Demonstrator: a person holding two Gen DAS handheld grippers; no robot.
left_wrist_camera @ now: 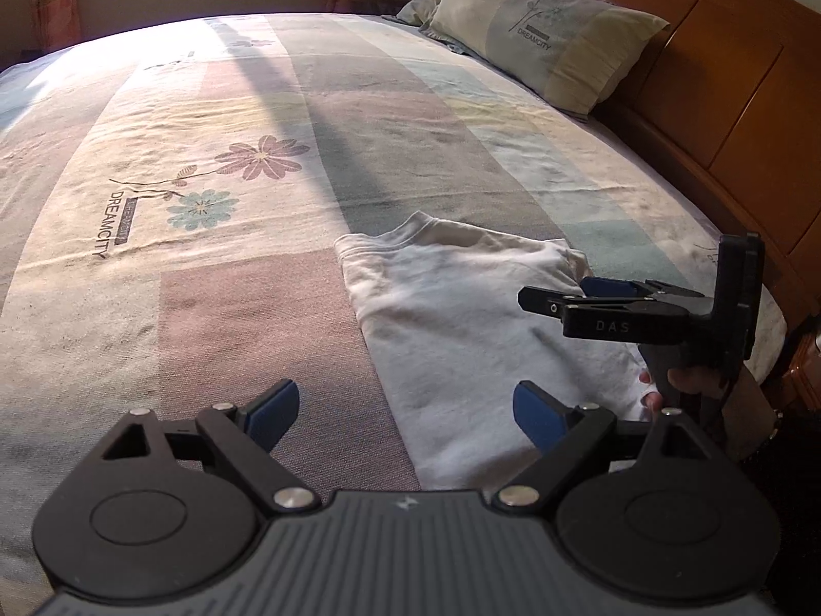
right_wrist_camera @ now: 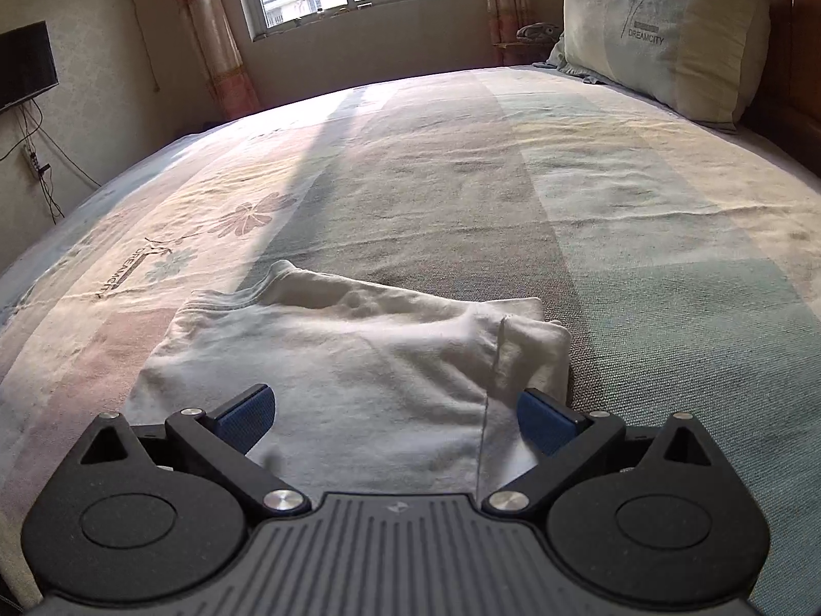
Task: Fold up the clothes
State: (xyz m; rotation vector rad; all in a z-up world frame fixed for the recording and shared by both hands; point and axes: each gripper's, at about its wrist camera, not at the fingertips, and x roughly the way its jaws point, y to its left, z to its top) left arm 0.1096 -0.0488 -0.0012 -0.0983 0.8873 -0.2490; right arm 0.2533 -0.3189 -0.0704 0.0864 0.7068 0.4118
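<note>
White shirt (right_wrist_camera: pixel 354 359) lies partly folded on the bed (right_wrist_camera: pixel 641 236), on the near side toward the headboard (left_wrist_camera: pixel 718 118), pillow (left_wrist_camera: pixel 544 36) well beyond it. The neckline faces away from me and a sleeve looks tucked in along the right edge, with a loose thread hanging there.

Left gripper (left_wrist_camera: pixel 405 416) — fingers spread wide, nothing between them, hovering over the shirt's left edge. Right gripper (right_wrist_camera: pixel 395 416) — fingers also wide and empty, above the shirt's near hem; the left view shows it from the side, clear of the cloth.

Handling, as I judge it: thin knit cotton, light, limp, no stiffness — it will sag and drag if I lift from one point only. Not slippery on the woven bedspread, so sliding will likely rumple the layers underneath. Not fragile.

Best hold, I think: pinch both near corners of the hem, through all layers, one gripper each, then carry the edge toward the collar. Avoid the loose thread and the tucked sleeve.
</note>
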